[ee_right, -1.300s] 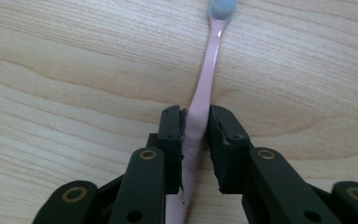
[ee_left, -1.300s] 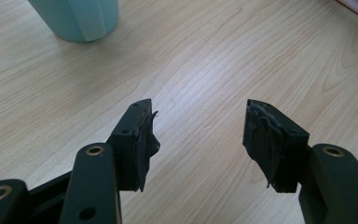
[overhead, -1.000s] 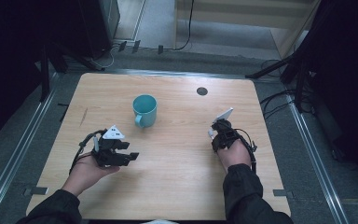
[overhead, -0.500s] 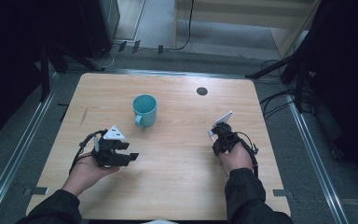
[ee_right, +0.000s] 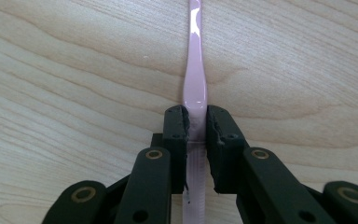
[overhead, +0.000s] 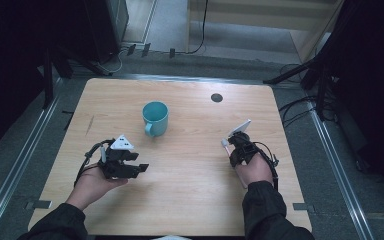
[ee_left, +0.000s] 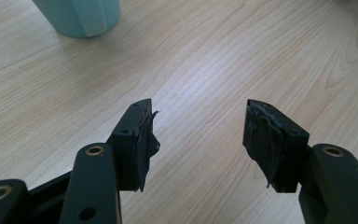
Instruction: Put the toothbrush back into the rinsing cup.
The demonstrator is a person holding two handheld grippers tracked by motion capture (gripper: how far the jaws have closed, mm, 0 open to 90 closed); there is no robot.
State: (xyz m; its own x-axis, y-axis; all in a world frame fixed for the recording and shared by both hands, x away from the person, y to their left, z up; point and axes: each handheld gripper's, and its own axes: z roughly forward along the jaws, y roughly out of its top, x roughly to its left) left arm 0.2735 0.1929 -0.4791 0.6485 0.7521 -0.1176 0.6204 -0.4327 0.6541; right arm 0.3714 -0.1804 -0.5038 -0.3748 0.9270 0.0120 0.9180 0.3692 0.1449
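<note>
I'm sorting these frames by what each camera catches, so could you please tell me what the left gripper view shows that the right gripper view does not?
The left gripper view shows the base of the teal cup and the left tongs open with nothing between them. The right gripper view shows the right tongs shut on a slim pink handle that runs away along the wood. Both show the light wooden table beneath black jaws.

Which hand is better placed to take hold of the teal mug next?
Left. The left tool is open and empty, with the teal ceramic mug just ahead of it. The right tool is shut on a slim pink plastic handle and sits farther from the mug.
</note>
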